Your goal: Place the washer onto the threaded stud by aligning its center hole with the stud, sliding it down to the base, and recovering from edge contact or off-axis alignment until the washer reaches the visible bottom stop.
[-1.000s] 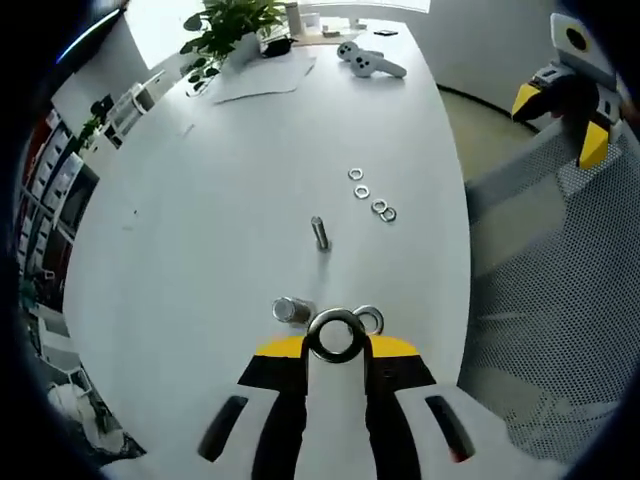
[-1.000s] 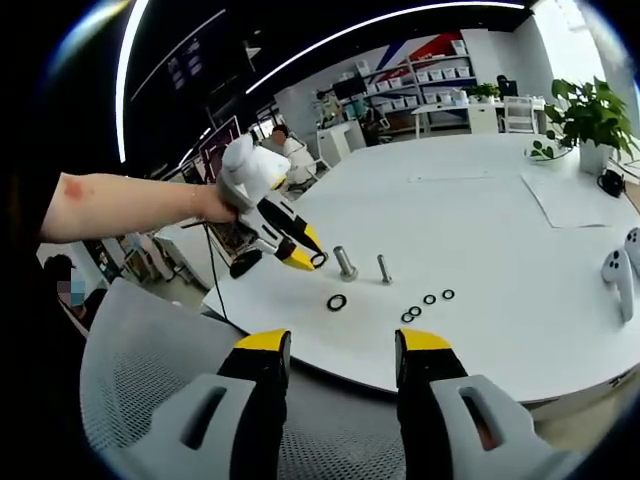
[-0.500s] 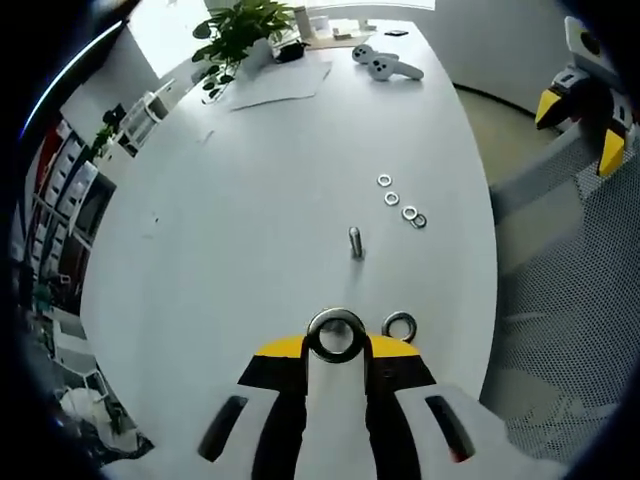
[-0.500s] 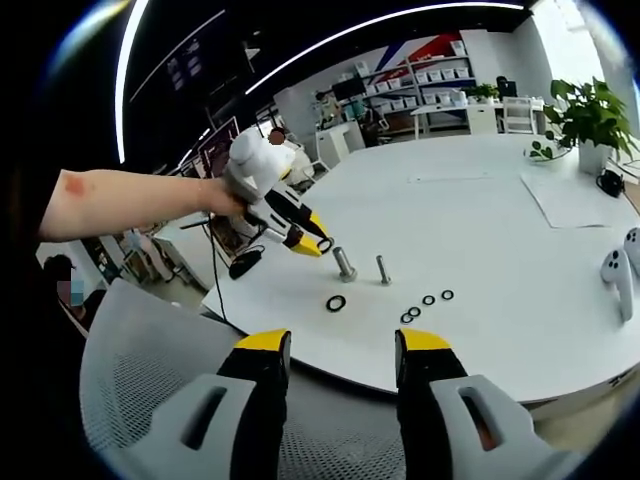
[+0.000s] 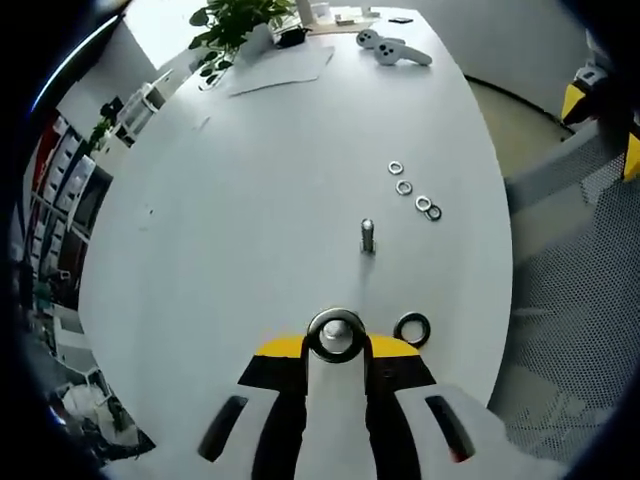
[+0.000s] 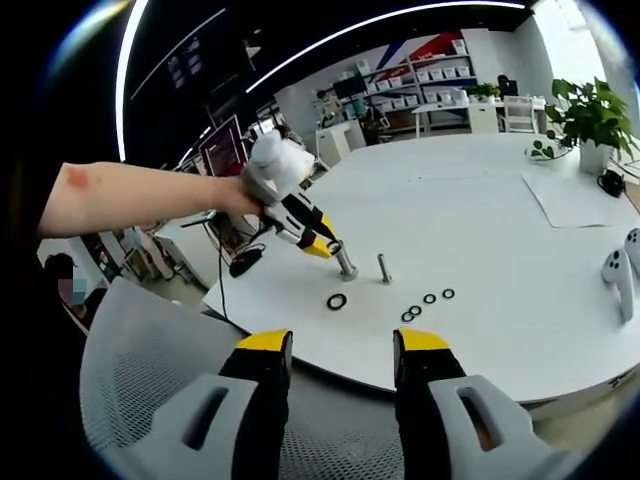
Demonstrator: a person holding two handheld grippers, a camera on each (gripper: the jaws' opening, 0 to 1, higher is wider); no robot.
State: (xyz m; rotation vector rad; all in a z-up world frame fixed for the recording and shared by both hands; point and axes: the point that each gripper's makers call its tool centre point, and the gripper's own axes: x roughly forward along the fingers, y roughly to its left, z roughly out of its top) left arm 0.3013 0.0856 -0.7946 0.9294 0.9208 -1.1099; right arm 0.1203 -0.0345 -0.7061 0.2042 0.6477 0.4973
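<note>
**A:** While the left gripper (image 5: 336,352) is clamping the washer (image 5: 336,335) flat between its jaw tips, where is the stud sitting from it?

**B:** Directly under it, I judge. In the left gripper view, something grey is showing through the washer's centre hole, and I take that for the top of the large threaded stud (image 6: 345,262). In the right gripper view, the left gripper (image 6: 322,245) is hanging at the stud's upper end, reaching in from about 10 o'clock.

**A:** And the stud's long axis?

**B:** It is standing upright on the white table (image 5: 260,200), so the washer is needing a straight descent along that line. Whether the hole is already over the tip, I cannot tell.

**A:** What else is lying around it?

**B:** A thinner stud (image 5: 367,235) is standing at 12 o'clock from the washer, a dark ring (image 5: 411,328) is lying just beside the jaws at 3 o'clock, and four small washers (image 5: 414,190) are lying in a row farther off at 1 o'clock.

**A:** And the right gripper (image 6: 332,350)?

**B:** Its jaws are standing apart, holding nothing, well back over a mesh chair (image 6: 150,370). The left is clearly the nearer.
</note>
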